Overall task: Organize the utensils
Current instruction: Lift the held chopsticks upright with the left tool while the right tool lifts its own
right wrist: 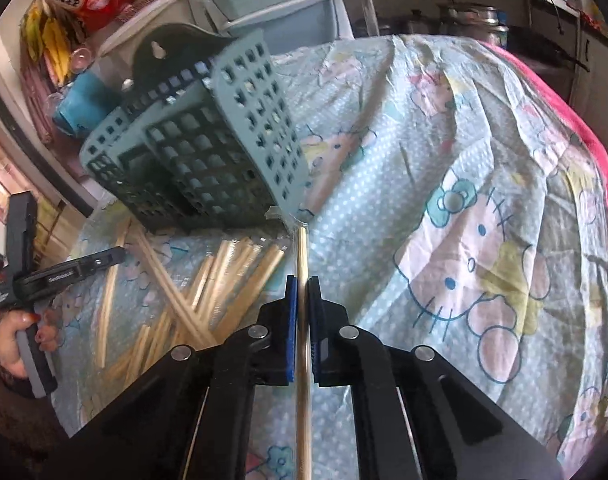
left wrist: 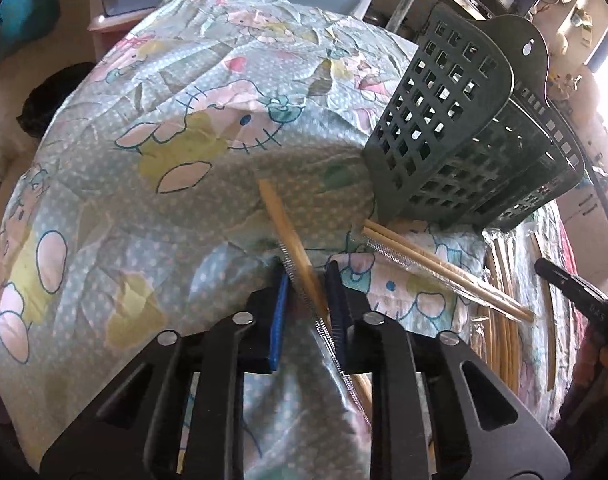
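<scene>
Bamboo chopstick pair, still in clear wrap, pinched by left tongs over the cartoon-print sheet. Green lattice holder tilted beside loose chopsticks. Right tongs clamp one wrapped stick.

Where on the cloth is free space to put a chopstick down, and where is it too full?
Free: the wide cartoon cloth beside the basket, reaching to the pink edge. Crowded: the strip in front of the basket, where loose chopsticks lie crossed, near the left gripper.
</scene>
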